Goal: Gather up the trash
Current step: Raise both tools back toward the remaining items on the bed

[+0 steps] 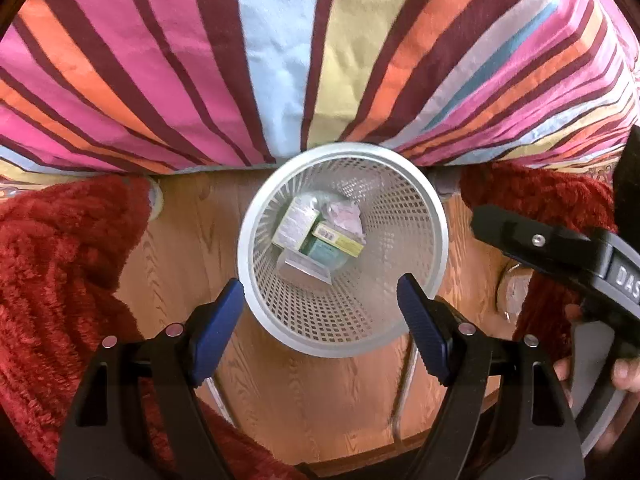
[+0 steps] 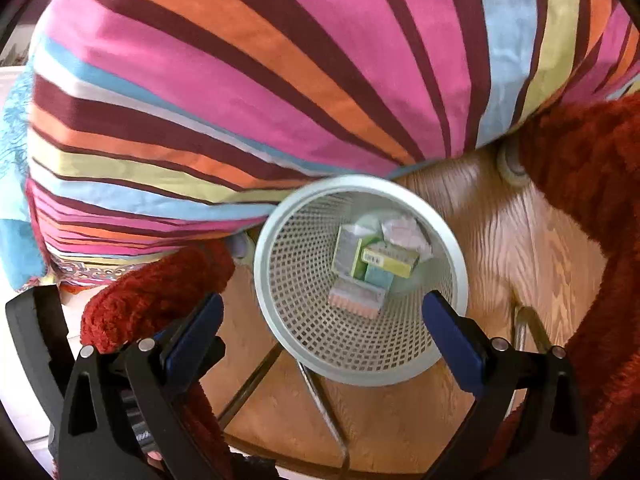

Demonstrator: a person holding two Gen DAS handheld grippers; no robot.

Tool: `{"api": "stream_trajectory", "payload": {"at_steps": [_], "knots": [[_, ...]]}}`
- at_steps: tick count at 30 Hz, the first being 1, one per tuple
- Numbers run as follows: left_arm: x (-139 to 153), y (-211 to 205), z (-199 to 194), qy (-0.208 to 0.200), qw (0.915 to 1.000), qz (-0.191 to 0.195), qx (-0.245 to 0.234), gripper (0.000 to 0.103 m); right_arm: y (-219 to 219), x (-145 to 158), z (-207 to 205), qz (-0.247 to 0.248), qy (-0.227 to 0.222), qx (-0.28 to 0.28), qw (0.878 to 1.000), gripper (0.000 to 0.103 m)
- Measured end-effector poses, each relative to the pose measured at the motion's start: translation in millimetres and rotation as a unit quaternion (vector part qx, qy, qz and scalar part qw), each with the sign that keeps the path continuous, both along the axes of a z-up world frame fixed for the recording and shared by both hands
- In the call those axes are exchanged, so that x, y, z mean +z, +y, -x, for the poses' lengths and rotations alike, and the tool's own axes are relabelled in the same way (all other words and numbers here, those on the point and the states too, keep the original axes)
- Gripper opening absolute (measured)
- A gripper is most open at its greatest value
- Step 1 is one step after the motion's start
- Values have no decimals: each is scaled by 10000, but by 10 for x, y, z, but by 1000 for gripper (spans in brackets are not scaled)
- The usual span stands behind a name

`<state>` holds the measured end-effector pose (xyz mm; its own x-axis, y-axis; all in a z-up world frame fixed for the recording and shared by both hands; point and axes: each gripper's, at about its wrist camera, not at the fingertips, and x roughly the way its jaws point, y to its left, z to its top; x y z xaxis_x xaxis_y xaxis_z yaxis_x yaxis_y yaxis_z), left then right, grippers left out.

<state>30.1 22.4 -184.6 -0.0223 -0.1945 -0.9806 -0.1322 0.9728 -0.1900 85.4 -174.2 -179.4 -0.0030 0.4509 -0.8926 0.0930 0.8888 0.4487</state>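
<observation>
One white mesh wastebasket (image 1: 434,240) stands on the wood floor (image 1: 304,400). Inside it lie three small cardboard boxes — a pale one (image 1: 296,226), a yellow-green one (image 1: 342,240) and a teal one (image 1: 326,255) — with one crumpled pink-and-white wrapper (image 1: 346,216) and one flat clear plastic piece (image 1: 306,268); whether more lies beneath them I cannot tell. Two grippers hang above — the left gripper (image 1: 320,332) and the right gripper (image 2: 322,338). One striped cover (image 1: 280,60) and two red fuzzy sleeves, a left one (image 1: 52,260) and a right one (image 1: 532,192), complete the count.
</observation>
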Motion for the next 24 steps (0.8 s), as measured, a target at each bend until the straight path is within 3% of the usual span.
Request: {"api": "stream_trajectory", "payload": {"at_steps": [9, 12, 16, 24], "knots": [[186, 69, 10, -359, 9992, -127, 89, 77, -84, 319, 33, 121, -634, -5, 9979, 95], [270, 77, 9, -528, 9984, -145, 101, 88, -96, 416, 45, 140, -806, 38, 9966, 95], [390, 103, 8, -768, 9968, -177, 124, 88, -106, 570, 43, 146, -1094, 74, 9939, 95], [619, 154, -19, -1184, 9924, -270, 182, 88, -132, 932, 21, 421, -2024, 128, 9783, 95]]}}
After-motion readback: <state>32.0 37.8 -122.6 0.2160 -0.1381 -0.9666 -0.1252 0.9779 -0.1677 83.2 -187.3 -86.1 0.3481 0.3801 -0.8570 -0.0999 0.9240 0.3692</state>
